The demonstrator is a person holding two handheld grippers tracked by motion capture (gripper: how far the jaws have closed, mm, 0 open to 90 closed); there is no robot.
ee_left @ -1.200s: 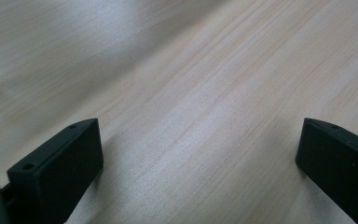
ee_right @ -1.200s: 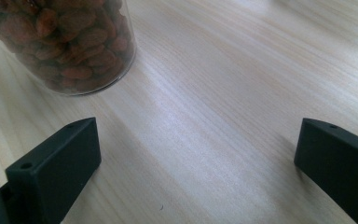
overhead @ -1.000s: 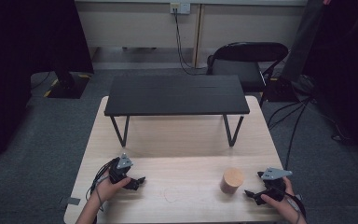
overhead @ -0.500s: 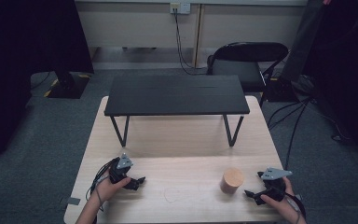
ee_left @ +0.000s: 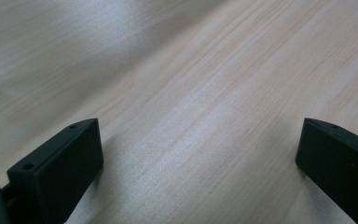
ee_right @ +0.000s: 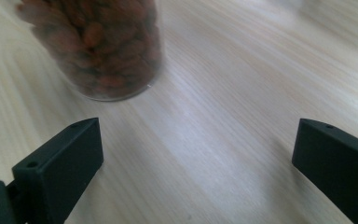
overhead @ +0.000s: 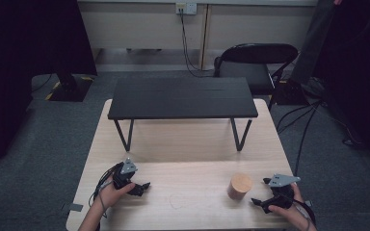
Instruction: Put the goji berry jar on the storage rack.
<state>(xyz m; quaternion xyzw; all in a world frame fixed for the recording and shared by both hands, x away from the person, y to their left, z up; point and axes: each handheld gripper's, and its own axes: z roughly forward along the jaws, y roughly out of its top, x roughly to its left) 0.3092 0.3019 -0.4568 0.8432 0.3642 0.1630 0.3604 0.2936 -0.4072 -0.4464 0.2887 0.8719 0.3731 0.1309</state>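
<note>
With both grippers' jaws spread wide and empty, the right gripper [overhead: 264, 202] is sitting at 3 o'clock of the nut jar [overhead: 240, 186], risking knocking it over if approaching off-centre.

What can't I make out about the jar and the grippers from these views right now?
- Jar: the right gripper view cuts off its top at the frame edge and blurs it; its brown contents can't be identified.
- Jar in the high view: too small to show whether the top is a lid.
- Right gripper: high view too small for the jaw gap.
- Left gripper: the hand hides part of the body.
</note>
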